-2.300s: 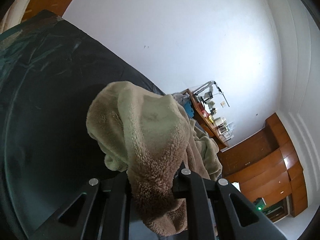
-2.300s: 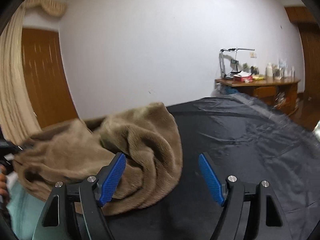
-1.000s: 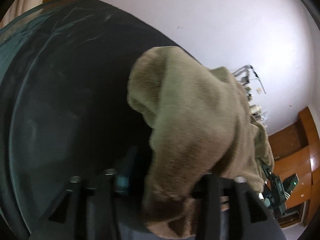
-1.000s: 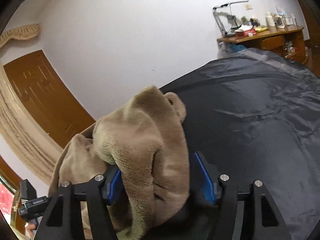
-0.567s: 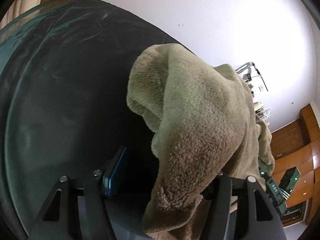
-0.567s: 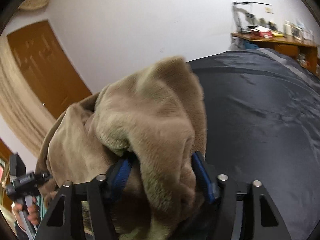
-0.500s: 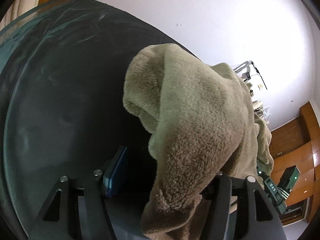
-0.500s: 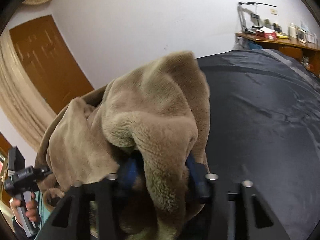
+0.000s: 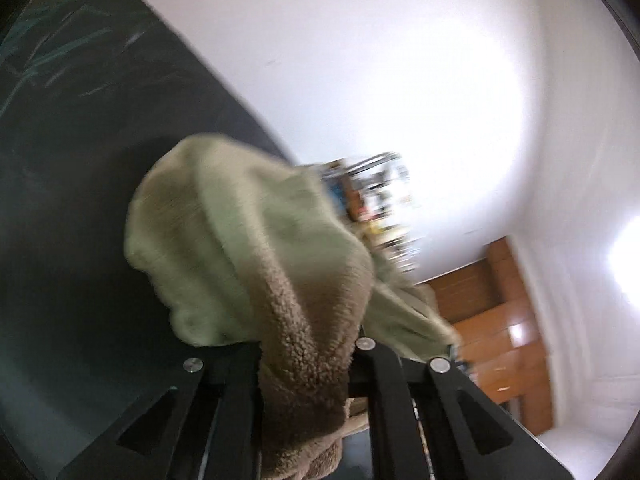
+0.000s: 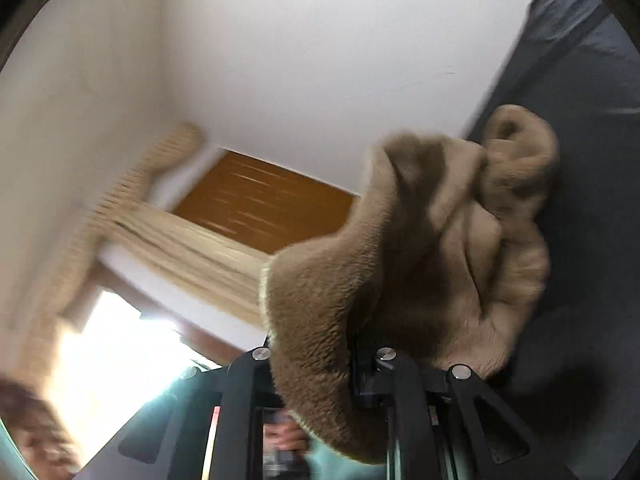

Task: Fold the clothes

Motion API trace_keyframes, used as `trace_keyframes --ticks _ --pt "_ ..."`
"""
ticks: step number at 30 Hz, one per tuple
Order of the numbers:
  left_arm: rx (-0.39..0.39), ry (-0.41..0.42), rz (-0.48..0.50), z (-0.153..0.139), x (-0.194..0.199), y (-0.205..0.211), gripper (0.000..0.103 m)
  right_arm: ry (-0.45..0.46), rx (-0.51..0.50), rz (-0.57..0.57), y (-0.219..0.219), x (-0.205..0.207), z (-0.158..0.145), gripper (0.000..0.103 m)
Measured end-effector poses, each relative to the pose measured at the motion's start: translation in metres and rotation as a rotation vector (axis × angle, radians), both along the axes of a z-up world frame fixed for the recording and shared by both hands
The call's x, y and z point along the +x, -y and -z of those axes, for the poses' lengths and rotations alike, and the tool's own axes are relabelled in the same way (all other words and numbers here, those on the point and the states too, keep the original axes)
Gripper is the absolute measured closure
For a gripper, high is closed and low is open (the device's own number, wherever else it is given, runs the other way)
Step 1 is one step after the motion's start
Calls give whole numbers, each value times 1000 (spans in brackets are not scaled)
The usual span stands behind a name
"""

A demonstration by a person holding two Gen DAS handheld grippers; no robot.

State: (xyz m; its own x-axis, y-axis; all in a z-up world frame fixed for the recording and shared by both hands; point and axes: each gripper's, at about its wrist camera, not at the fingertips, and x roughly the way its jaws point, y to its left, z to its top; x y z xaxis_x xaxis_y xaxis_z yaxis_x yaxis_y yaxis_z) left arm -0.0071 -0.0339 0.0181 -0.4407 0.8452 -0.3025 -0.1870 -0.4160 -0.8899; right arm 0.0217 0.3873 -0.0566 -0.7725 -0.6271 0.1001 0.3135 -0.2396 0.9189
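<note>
Fleecy tan garment point(image 9: 256, 248) bunches up in front of both cameras, pinched at two places. In the left wrist view the left gripper point(image 9: 308, 356) is clamped on a thick fold of it: the pile fills the gap between the two black fingers point(image 9: 236, 392), spills down below them and balloons upward into a rounded hump. That hump hangs over a dark sheet point(image 9: 72, 168) that fills the left half of the view. Behind it stand a white wall point(image 9: 400, 60), a blurred cluttered shelf point(image 9: 376, 200) and brown wood cabinets point(image 9: 500, 320).

In the right wrist view the right gripper point(image 10: 316, 356) is likewise closed on the garment point(image 10: 420, 264). A fold sits squeezed between its fingers point(image 10: 244, 392), with a flap drooping past them toward the camera. The rest of the cloth trails up and to the right in loose rolls, its far end lying against the dark sheet point(image 10: 592, 160) at the right edge. Whether that end rests on the sheet or only hangs near it cannot be told. This view is tilted and smeared. It shows a white wall point(image 10: 320, 60), a brown door point(image 10: 264, 208), a beige curtain point(image 10: 180, 240) and a bright window point(image 10: 108, 356). The person's hair point(image 10: 28, 404) shows at lower left, and a teal sleeve point(image 10: 192, 384) shows behind the gripper.
</note>
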Motion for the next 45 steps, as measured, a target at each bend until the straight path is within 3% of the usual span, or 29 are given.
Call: trace_keyframes --ticks 4,8,13,15,17,22,25,28,31,33,36,38,42,45 --pt "120 -83 24 -33 12 5 94 -148 -96 -21 2 16 -21 84" --pt "235 -160 25 -58 20 23 94 -270 -122 16 -1 38 -51 84" --pt "362 -259 -30 -103 26 36 94 -400 -74 128 -14 93 -104 84" --pt "388 -295 -55 -119 35 46 94 -427 11 234 -7 117 -131 84" --pt "377 -331 -82 -133 41 52 94 -450 106 349 2 143 -158 84" --pt "296 -529 -155 -189 79 42 94 -502 347 635 27 205 -227 84" --pt "250 -676 -236 -218 115 39 94 -546 607 937 79 249 -262 84" --pt "217 -814 -361 -239 157 44 93 -618 818 1235 143 281 -274 84" --pt "189 -927 -527 -247 195 48 93 -699 950 1405 187 298 -269 84" --pt "152 -949 -581 -247 200 35 93 -738 1018 1493 211 307 -265 84" --pt "95 -977 -658 -248 208 18 93 -720 1059 1546 226 309 -261 84" --pt "58 -933 -642 -243 218 46 93 -667 1081 1538 227 305 -261 84" --pt "-34 -799 -601 -228 202 74 93 -523 1138 1479 221 282 -260 84" --pt "-93 -705 -571 -211 162 70 93 -395 1209 1407 211 251 -252 83"
